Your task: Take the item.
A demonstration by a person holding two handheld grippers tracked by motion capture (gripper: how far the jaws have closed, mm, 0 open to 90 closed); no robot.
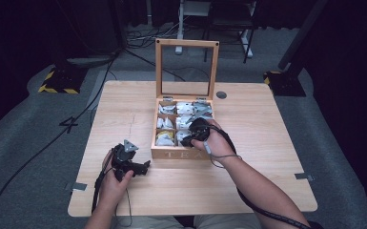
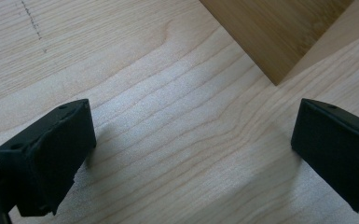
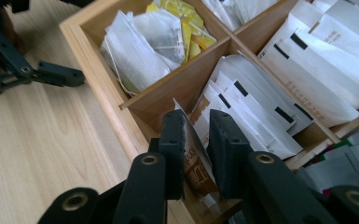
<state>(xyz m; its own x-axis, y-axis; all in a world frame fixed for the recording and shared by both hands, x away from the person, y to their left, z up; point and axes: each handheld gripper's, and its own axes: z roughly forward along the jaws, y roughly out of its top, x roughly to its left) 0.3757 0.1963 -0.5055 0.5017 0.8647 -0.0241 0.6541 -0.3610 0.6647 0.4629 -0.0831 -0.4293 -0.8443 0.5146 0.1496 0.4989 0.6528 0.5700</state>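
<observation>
An open wooden tea box (image 1: 178, 153) stands mid-table, its compartments full of white and yellow tea bag packets. My right gripper (image 1: 190, 138) reaches down into the front right compartment. In the right gripper view its jaws (image 3: 196, 119) stand narrowly apart around a brown-and-white tea bag packet (image 3: 196, 165). The packet leans on the left pad, and a thin gap shows beside the other. My left gripper (image 1: 143, 167) rests open on the table just left of the box's front corner (image 2: 279, 56), nothing between its jaws (image 2: 193, 154).
The box's glass lid (image 1: 187, 43) stands upright at the back. Neighbouring compartments hold white packets (image 3: 307, 79) and yellow ones (image 3: 186, 18). Bare tabletop (image 1: 124, 109) lies left of the box. Cables trail from both grippers toward the table's front edge.
</observation>
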